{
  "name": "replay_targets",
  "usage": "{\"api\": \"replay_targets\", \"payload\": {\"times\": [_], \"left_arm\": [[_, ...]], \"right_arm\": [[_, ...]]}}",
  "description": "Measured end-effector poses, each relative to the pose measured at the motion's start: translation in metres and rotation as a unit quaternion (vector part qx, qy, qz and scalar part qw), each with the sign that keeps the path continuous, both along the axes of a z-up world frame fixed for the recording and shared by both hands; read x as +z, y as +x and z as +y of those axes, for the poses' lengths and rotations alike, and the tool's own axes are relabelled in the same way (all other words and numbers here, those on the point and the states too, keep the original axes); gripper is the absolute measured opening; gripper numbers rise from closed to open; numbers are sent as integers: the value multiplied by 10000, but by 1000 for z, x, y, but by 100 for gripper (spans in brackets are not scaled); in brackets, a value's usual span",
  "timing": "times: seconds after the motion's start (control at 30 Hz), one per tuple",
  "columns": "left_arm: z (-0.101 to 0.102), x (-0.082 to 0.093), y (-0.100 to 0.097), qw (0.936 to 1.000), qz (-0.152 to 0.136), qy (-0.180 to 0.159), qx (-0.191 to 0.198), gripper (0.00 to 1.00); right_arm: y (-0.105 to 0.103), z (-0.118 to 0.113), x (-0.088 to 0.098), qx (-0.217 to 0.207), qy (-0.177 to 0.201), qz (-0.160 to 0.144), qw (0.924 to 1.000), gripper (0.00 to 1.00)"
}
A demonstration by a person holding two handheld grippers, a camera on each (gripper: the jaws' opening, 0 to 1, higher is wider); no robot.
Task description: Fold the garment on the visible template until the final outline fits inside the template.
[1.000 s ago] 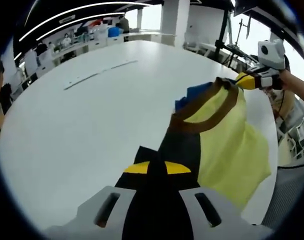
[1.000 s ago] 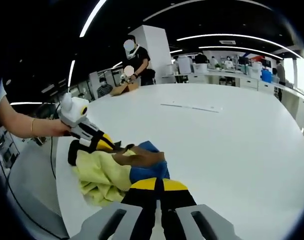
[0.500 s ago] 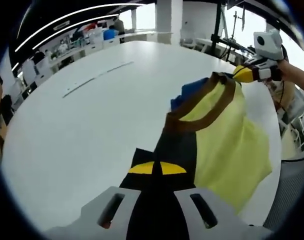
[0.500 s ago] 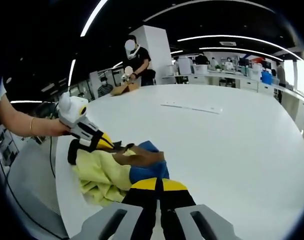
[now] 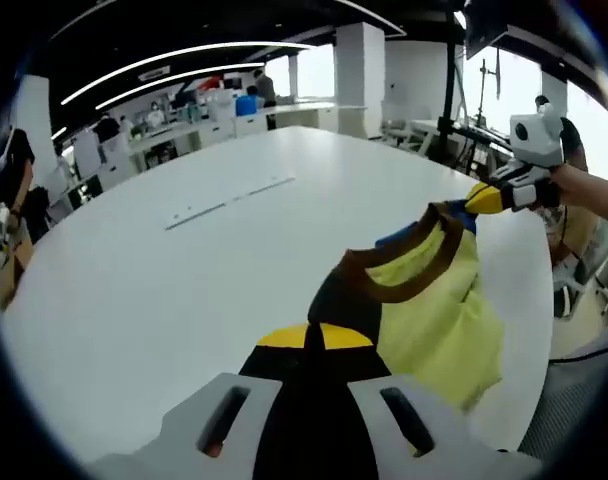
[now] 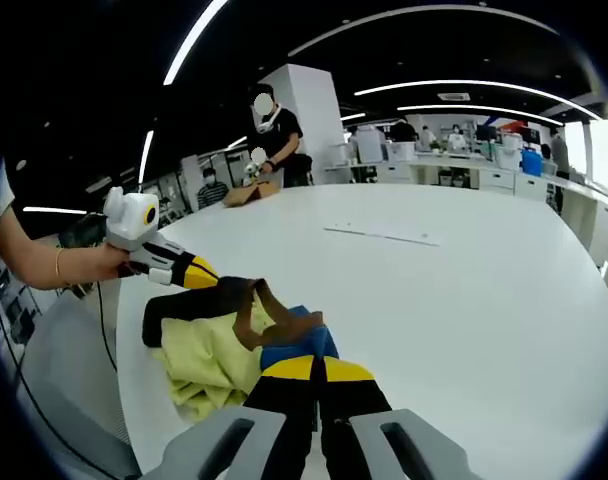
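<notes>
Garment: yellow T-shirt [image 5: 439, 315] with brown collar and dark sleeves, hanging between both grippers above the white table [image 5: 164, 290].
Left gripper [image 5: 306, 338]: jaws pinching a dark sleeve edge.
Right gripper [image 6: 314, 370]: jaws pinching the shirt's blue part.

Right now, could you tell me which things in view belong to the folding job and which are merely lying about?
Belonging to the job:
- yellow garment with brown collar and blue panel
- left gripper, shut on it
- right gripper, shut on it
- large white table beneath

Lying about:
- thin pale strip on the table
- cardboard box at the far edge
</notes>
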State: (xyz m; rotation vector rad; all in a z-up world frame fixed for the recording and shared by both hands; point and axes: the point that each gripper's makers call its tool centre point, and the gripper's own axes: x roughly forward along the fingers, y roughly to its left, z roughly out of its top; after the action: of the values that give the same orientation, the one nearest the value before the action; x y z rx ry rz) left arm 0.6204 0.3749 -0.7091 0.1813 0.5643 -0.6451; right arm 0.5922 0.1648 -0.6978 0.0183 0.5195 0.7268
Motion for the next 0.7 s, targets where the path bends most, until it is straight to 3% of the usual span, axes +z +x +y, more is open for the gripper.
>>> {"api": "replay_targets", "payload": {"times": [0.33,0.47,0.57,0.7], "left_arm": [[20,56,14,9967,-602,-314,436,0],[22,74,23,9939,-838,-524,483,0],[26,77,31,9931,-858,-535,590,0],[28,84,43,9906,-947,-675,723,0]], "right_arm": [[27,16,46,-54,331,-527,9980,0],[45,21,53,-147,295,-544,9980,0],[58,23,58,-281,393,-553,9973,0],[76,22,55,-674,664,-307,9950,0]]}}
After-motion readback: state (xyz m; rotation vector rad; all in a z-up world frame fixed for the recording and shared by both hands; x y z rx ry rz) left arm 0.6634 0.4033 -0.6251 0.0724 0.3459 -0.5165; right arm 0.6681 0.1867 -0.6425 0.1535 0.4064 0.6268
